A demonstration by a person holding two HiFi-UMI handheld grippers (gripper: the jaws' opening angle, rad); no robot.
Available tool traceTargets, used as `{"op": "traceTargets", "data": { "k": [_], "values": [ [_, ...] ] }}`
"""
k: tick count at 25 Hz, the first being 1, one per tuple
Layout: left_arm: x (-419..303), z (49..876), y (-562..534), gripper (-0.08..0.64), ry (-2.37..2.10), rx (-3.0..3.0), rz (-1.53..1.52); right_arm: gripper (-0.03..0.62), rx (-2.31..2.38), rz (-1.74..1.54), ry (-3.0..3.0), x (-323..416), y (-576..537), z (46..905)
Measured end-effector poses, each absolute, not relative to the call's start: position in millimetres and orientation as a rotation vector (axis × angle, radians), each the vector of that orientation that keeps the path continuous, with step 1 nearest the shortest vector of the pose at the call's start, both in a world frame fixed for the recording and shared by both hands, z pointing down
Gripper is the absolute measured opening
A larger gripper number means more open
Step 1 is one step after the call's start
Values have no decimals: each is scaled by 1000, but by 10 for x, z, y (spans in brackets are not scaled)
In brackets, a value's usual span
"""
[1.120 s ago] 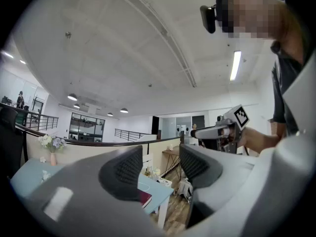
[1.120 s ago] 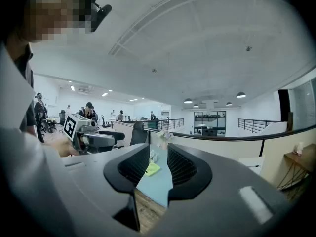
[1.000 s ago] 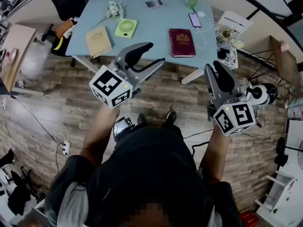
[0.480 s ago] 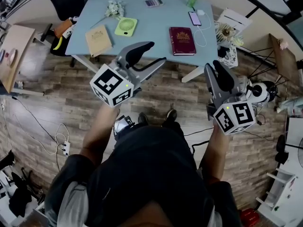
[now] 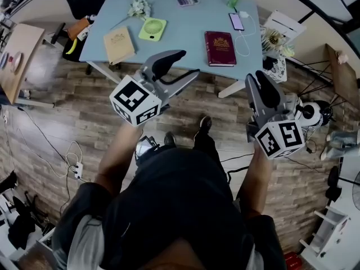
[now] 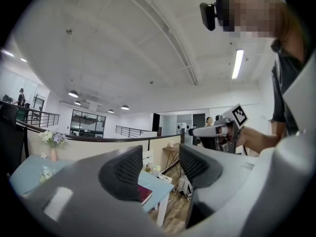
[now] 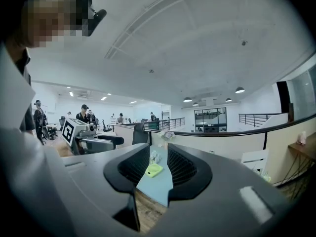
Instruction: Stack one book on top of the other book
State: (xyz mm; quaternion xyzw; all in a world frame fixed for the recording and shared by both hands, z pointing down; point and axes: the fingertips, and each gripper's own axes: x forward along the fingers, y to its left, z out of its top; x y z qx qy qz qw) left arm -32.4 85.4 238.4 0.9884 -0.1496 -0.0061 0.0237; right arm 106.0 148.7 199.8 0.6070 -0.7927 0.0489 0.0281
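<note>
A tan book (image 5: 118, 37) lies at the left of the light blue table (image 5: 185, 30). A dark red book (image 5: 220, 40) lies at its right front, and shows between the jaws in the left gripper view (image 6: 144, 193). Both grippers hang in the air over the wooden floor, short of the table. My left gripper (image 5: 183, 67) (image 6: 160, 169) is open and empty. My right gripper (image 5: 262, 84) (image 7: 159, 164) is also open and empty, with a narrower gap through which the table (image 7: 155, 184) shows.
On the table lie a green fan (image 5: 152, 28) (image 7: 154, 170), flowers (image 5: 138, 7), a calculator (image 5: 187, 1), a phone (image 5: 235, 21) with a white cable, and a green can (image 5: 233, 0). A black chair stands behind the table. Cluttered shelves stand at the right.
The table and books have slid slightly lower in the head view, and one foot has moved forward. Both grippers stay open and at about the same place.
</note>
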Motion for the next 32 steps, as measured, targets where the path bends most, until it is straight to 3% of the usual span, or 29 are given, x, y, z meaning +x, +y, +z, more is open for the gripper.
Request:
{"op": "traceTargets", "data": {
  "k": [32],
  "values": [
    [1131,2722,-393,284,-883,2918,148,101,1489,264,-2719,2568,-361,2386]
  ]
}}
